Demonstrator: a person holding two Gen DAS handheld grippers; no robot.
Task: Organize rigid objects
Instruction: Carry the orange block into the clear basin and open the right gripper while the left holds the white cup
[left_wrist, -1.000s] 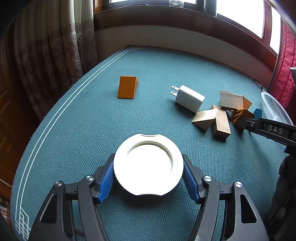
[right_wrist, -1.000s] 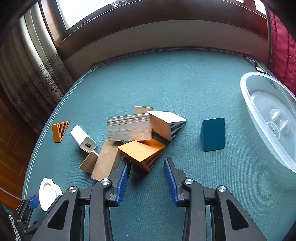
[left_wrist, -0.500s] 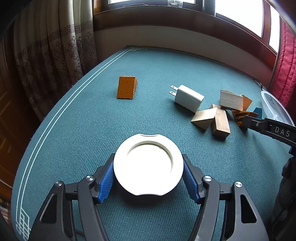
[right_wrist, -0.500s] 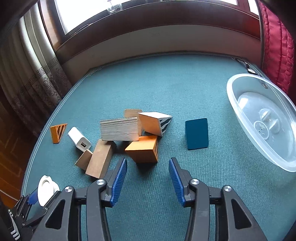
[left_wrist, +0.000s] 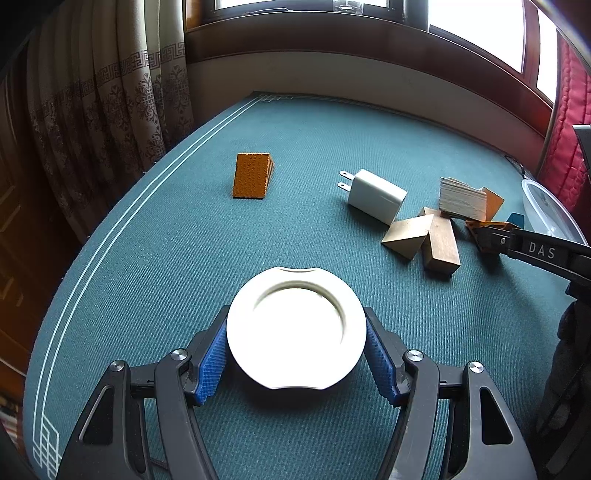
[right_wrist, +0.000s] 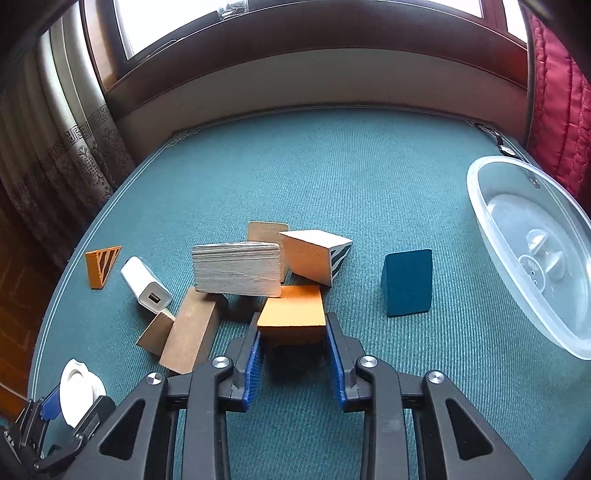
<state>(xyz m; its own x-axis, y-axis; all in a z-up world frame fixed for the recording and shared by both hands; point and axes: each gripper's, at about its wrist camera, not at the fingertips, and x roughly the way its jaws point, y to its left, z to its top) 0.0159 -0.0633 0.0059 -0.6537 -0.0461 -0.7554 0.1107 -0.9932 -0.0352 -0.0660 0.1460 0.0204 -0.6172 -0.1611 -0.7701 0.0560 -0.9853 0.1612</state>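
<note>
My left gripper (left_wrist: 295, 354) is shut on a white round lid (left_wrist: 295, 328) and holds it over the teal table; it also shows in the right wrist view (right_wrist: 77, 386). My right gripper (right_wrist: 291, 343) has its blue pads on both sides of an orange block (right_wrist: 291, 312) at the near edge of a block pile; it also shows in the left wrist view (left_wrist: 491, 236). The pile holds a layered plywood block (right_wrist: 236, 267), a pale wedge (right_wrist: 314, 254) and a brown bar (right_wrist: 188, 330).
A white charger (left_wrist: 375, 195) lies left of the pile. An orange wedge (left_wrist: 253, 175) stands apart at the far left. A dark blue wedge (right_wrist: 408, 282) stands right of the pile. A clear plastic tub (right_wrist: 532, 251) sits at the table's right edge.
My right gripper moved forward onto the orange block and closed its fingers against its sides. The block turned square to the gripper. The left gripper kept hold of the lid.
</note>
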